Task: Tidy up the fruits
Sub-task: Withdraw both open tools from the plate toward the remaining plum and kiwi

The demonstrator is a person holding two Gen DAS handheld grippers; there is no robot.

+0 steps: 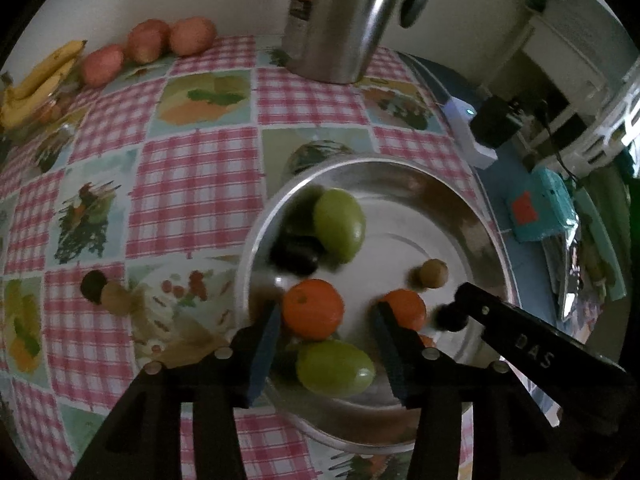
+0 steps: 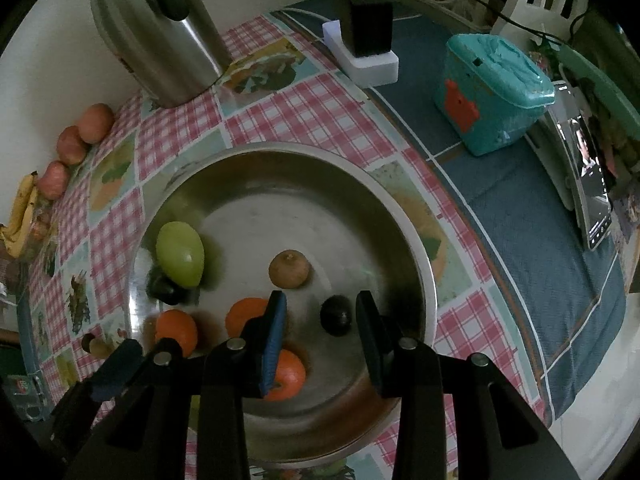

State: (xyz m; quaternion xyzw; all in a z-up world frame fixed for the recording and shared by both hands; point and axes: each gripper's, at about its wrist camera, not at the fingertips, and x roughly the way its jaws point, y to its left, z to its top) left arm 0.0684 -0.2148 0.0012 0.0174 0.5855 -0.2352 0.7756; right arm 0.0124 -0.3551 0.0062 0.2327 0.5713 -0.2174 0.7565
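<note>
Two tools open, empty: orange (image 1: pixel 313 309) between left tool (image 1: pixel 326 354) fingers; dark fruit (image 2: pixel 336 315) between right tool (image 2: pixel 320 340) fingers.

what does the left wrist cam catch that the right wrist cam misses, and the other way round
Only the left wrist view shows the second green fruit low in the bowl, between the open fingers of the left gripper. Only the right wrist view shows a third orange, the dark fruit between the open fingers of the right gripper, and the propped phone. Both show the steel bowl, kettle, apples, bananas and teal box.
</note>
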